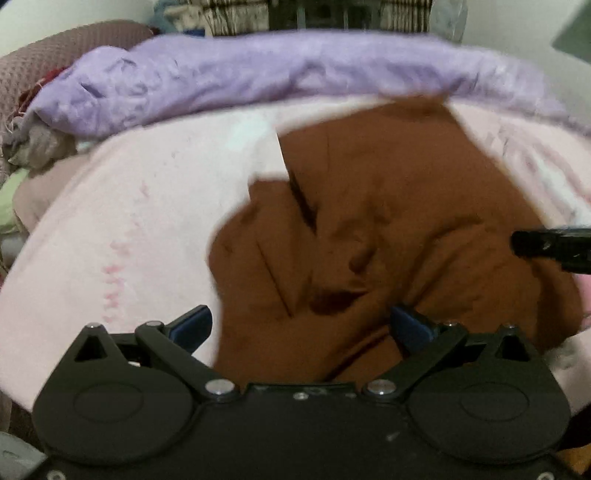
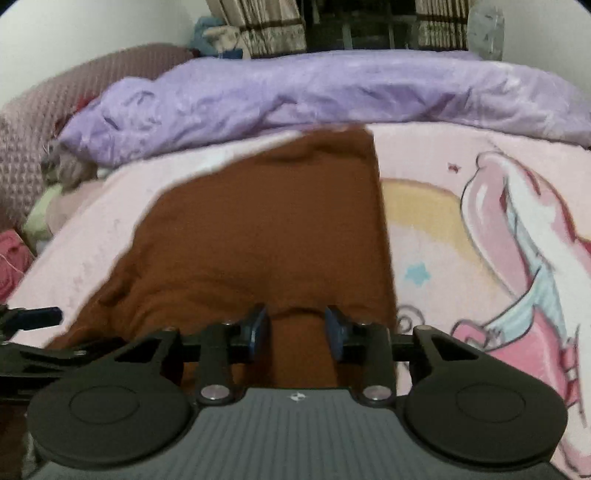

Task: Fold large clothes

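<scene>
A large brown garment (image 1: 388, 206) lies crumpled on the pink bedspread (image 1: 129, 229). In the right wrist view the same garment (image 2: 258, 229) has a straight right edge. My left gripper (image 1: 301, 323) hovers over the garment's near part with its jaws wide open and nothing pinched. My right gripper (image 2: 296, 326) is low over the near hem, its jaws partly apart; brown cloth fills the gap, and I see no pad pressing on it. One right finger (image 1: 546, 247) pokes in from the right edge of the left wrist view. The left gripper's finger (image 2: 33, 317) shows at the far left.
A lilac quilt (image 2: 314, 92) is bunched along the bed's far side, with a brownish padded headboard (image 2: 33, 122) at the left. The bedspread (image 2: 480, 229) carries a pink cartoon print to the garment's right. Curtains (image 2: 266, 33) hang behind, and small cloth items (image 2: 40, 214) lie by the left edge.
</scene>
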Available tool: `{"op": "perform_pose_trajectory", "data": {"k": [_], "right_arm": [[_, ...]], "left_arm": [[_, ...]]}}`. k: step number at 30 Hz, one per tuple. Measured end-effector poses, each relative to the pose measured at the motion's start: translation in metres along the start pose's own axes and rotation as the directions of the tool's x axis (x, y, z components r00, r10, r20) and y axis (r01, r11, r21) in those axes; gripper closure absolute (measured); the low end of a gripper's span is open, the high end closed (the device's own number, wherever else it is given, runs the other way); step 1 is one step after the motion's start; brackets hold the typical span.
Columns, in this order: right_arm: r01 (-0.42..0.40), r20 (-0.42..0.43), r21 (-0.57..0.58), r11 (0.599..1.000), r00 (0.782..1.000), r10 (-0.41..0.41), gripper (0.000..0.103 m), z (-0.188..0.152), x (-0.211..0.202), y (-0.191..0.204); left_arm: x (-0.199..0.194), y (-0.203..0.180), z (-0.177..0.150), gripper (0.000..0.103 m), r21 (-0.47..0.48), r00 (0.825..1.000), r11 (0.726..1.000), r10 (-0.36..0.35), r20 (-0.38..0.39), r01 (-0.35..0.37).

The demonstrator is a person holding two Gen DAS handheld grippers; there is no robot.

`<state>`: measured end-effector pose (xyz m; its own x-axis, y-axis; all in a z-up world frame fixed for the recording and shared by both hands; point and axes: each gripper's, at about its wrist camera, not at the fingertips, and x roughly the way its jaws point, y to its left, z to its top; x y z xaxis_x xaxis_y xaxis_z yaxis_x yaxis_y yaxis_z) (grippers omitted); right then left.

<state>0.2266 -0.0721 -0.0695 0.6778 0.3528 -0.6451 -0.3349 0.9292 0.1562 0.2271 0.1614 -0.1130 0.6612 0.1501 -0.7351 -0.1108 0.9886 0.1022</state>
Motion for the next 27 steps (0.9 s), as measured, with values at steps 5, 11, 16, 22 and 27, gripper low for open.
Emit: {"op": "perform_pose_trajectory", "data": {"k": [5, 11, 16, 22, 27], "right_arm": [[0.045, 0.064, -0.031, 0.999, 0.997, -0.043, 0.062, -0.008, -0.004, 0.009], [0.013, 0.037, -0.009, 1.0, 0.999, -0.013, 0.061, 0.001, -0.048, 0.0], [-0.004, -0.027, 0.02, 1.0, 1.0, 0.004, 0.061, -0.018, -0.041, -0.018], [-0.016, 0.002, 0.008, 1.0, 1.0, 0.016, 0.051, -0.023, -0.038, -0.018], [-0.019, 0.053, 0.057, 0.998, 0.998, 0.015, 0.029, -0.002, -0.045, -0.031]], "left_arm": [[0.003, 0.001, 0.001, 0.0, -0.063, 1.0, 0.998, -0.002, -0.006, 0.002], [-0.063, 0.002, -0.002, 0.0, -0.023, 0.994, 0.999, 0.038, 0.102, -0.035], [-0.052, 0.011, -0.018, 0.0, -0.01, 0.995, 0.996, 0.089, 0.035, -0.089], [-0.042, 0.023, -0.026, 0.0, -0.102, 0.998, 0.994, 0.036, 0.05, -0.031], [-0.065, 0.057, -0.003, 0.0, -0.235, 0.992, 0.972, 0.008, 0.127, 0.022]]}}
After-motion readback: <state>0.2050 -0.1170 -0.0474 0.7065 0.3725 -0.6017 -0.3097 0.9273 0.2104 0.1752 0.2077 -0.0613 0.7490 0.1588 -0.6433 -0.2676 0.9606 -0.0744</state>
